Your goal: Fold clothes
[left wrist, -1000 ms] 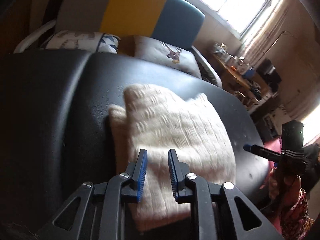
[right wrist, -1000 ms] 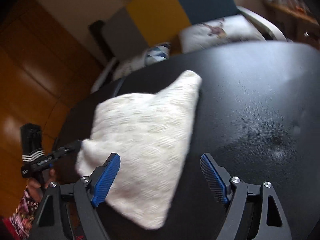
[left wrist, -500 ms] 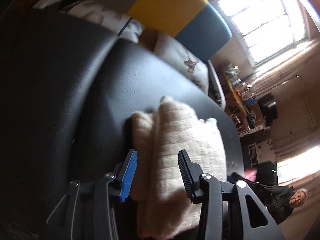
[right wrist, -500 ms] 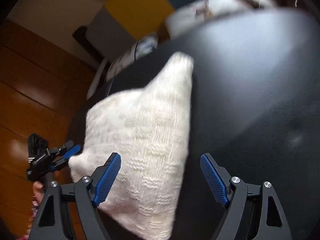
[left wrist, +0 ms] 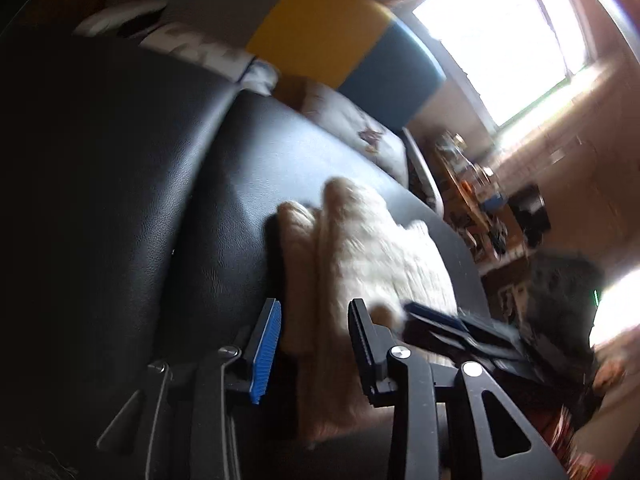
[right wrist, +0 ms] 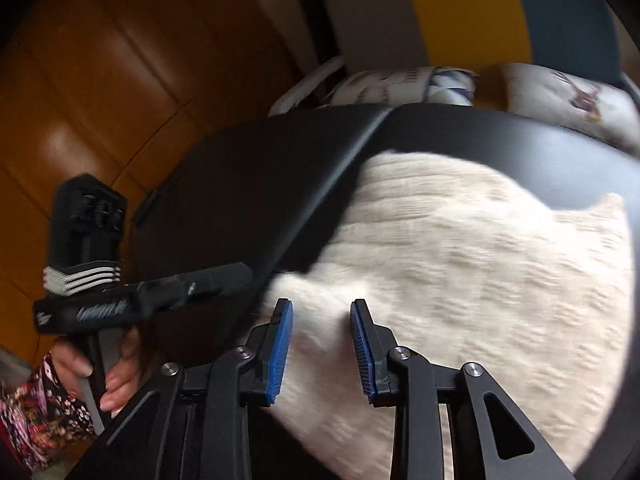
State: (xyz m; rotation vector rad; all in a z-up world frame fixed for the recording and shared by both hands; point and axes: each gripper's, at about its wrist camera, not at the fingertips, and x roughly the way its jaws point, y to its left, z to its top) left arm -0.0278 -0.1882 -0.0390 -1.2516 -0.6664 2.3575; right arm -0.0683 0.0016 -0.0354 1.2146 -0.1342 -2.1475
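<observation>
A cream knit sweater lies folded on the black padded table. My left gripper is low over the sweater's near folded edge. Its fingers are partly apart and straddle the thick fold, which fills the gap. In the right wrist view the same sweater spreads across the right half. My right gripper has its blue pads drawn in on the sweater's near left corner. The left gripper shows there from the side, held by a hand, with its tip just short of that corner. Both views are motion-blurred.
A grey, yellow and blue chair back with printed cushions stands behind the table. A cluttered side table sits by the bright window. Wooden panelling lies to the left of the table edge.
My right gripper's jaws narrowed from wide open and moved left onto the sweater's near corner. My left gripper tilted, dropped to the folded edge, widened, then narrowed a little.
</observation>
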